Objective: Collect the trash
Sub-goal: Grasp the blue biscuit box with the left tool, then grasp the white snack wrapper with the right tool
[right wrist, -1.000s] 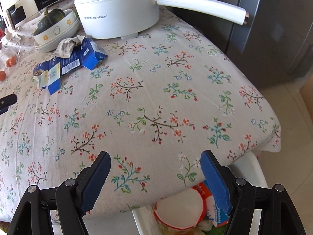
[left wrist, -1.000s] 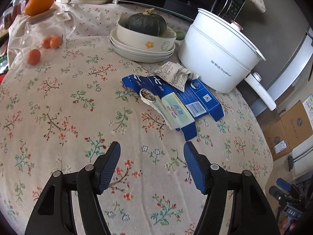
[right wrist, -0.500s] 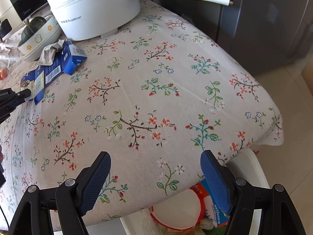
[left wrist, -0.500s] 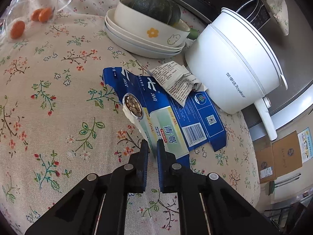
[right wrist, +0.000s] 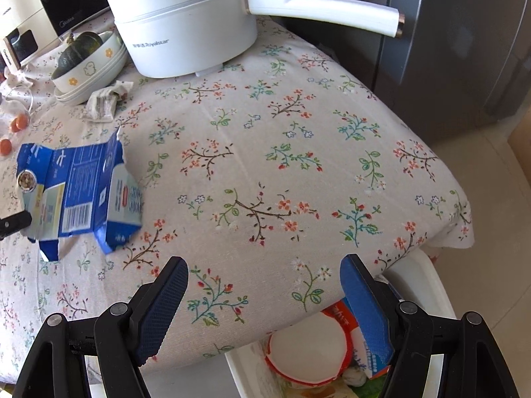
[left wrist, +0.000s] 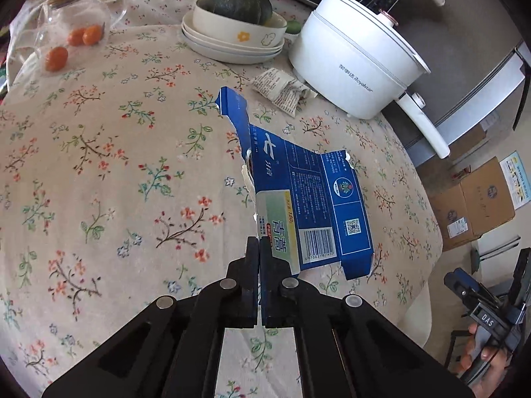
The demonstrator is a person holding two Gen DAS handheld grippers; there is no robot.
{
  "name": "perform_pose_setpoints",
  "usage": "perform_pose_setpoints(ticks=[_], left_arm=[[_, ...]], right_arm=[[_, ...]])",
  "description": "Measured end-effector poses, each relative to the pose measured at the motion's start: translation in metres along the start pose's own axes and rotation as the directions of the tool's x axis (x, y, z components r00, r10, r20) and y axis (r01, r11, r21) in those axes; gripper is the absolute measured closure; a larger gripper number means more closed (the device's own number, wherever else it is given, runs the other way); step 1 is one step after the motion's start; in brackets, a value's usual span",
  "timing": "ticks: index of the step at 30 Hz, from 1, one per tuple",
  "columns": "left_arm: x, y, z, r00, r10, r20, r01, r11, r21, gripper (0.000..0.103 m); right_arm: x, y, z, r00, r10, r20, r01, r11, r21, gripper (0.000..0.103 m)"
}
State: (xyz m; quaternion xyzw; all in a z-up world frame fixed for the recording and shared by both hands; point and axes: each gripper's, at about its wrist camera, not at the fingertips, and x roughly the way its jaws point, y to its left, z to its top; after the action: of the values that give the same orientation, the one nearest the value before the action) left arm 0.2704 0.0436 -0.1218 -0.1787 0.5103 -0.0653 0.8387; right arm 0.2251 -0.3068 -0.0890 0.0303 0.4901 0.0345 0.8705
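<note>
Location: a home kitchen. Indicators: white electric cooking pot (left wrist: 358, 63), stacked cream ceramic bowls (left wrist: 232, 38), black microwave oven (right wrist: 71, 1). All stand on a bench under a floral cloth (right wrist: 282, 172).

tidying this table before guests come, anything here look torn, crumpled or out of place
Yes. A torn, flattened blue carton with ragged edges is pinched in the shut left gripper above the floral tablecloth. A crumpled printed wrapper lies beside the white Royalstar pot, next to clean stacked bowls.
</note>
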Motion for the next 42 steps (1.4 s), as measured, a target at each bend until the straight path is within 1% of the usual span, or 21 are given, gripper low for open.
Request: perform_pose_setpoints(ticks=[4,7,9,12,14,16,18,21,23,25,28,33,34,35,36,37,39,40,42], left_arm=[[-0.049,0.022,-0.015,0.996,0.017,0.089,-0.016,1.0,-0.017,0.103],[-0.084,0.041,-0.018,0.984,0.047,0.172,-0.041,0.998,-0.039,0.103],[-0.105,0.054,-0.016,0.971,0.059,0.23,-0.044,0.997,-0.07,0.103],[-0.129,0.072,-0.008,0.946,0.103,0.308,-0.074,0.992,-0.103,0.103],[-0.138,0.082,-0.003,0.932,0.118,0.342,-0.079,0.989,-0.126,0.103],[-0.143,0.093,0.001,0.924,0.122,0.364,-0.071,0.986,-0.151,0.103],[-0.142,0.101,0.007,0.92,0.129,0.37,-0.071,0.984,-0.165,0.103],[-0.135,0.115,0.015,0.917,0.163,0.365,-0.106,0.979,-0.172,0.103],[-0.129,0.126,0.021,0.92,0.176,0.35,-0.12,0.977,-0.177,0.103],[-0.123,0.136,0.025,0.925,0.179,0.336,-0.119,0.974,-0.191,0.103],[-0.119,0.148,0.027,0.93,0.178,0.32,-0.115,0.972,-0.206,0.103],[-0.118,0.159,0.029,0.936,0.173,0.308,-0.104,0.968,-0.227,0.103],[-0.118,0.16,0.03,0.937,0.173,0.304,-0.104,0.968,-0.23,0.103],[-0.117,0.16,0.03,0.938,0.172,0.301,-0.103,0.967,-0.232,0.103],[-0.116,0.161,0.03,0.939,0.173,0.298,-0.103,0.967,-0.234,0.103],[-0.116,0.161,0.03,0.939,0.174,0.296,-0.104,0.966,-0.236,0.103],[-0.115,0.16,0.03,0.94,0.173,0.293,-0.104,0.966,-0.238,0.103],[-0.116,0.159,0.029,0.941,0.172,0.293,-0.102,0.966,-0.239,0.103],[-0.118,0.157,0.028,0.941,0.164,0.296,-0.094,0.967,-0.238,0.103]], right_arm=[[-0.006,0.013,-0.006,1.0,0.025,0.009,-0.025,1.0,-0.012,0.024],[-0.002,0.025,-0.006,1.0,0.026,0.012,-0.026,0.999,-0.024,0.024],[0.002,0.036,0.0,1.0,0.015,0.013,-0.015,1.0,-0.02,0.024],[0.012,0.06,0.017,0.998,0.046,0.035,-0.046,0.999,-0.003,0.024],[0.024,0.083,0.033,0.996,0.073,0.054,-0.074,0.997,0.01,0.024],[0.041,0.109,0.051,0.993,0.1,0.07,-0.101,0.995,0.012,0.024],[0.06,0.136,0.068,0.989,0.118,0.084,-0.119,0.993,0.01,0.024],[0.091,0.17,0.092,0.986,0.136,0.095,-0.138,0.99,0.016,0.024],[0.109,0.189,0.107,0.985,0.136,0.102,-0.139,0.99,0.02,0.024],[0.127,0.203,0.121,0.985,0.135,0.11,-0.138,0.99,0.02,0.024],[0.151,0.216,0.139,0.985,0.122,0.121,-0.126,0.991,0.032,0.024],[0.187,0.217,0.161,0.99,0.07,0.121,-0.083,0.99,0.11,0.024],[0.193,0.218,0.164,0.992,0.062,0.114,-0.075,0.99,0.121,0.025],[0.199,0.219,0.165,0.993,0.051,0.106,-0.064,0.99,0.125,0.032],[0.203,0.221,0.166,0.994,0.041,0.099,-0.053,0.992,0.118,0.035],[0.203,0.225,0.165,0.993,0.012,0.12,-0.023,0.996,0.091,0.052],[0.203,0.231,0.163,0.992,-0.006,0.123,0.001,0.999,0.039,0.058],[0.202,0.232,0.162,0.993,-0.001,0.116,-0.002,1.0,0.022,0.062],[0.198,0.231,0.157,0.995,0.027,0.091,-0.028,1.0,0.003,0.064]])
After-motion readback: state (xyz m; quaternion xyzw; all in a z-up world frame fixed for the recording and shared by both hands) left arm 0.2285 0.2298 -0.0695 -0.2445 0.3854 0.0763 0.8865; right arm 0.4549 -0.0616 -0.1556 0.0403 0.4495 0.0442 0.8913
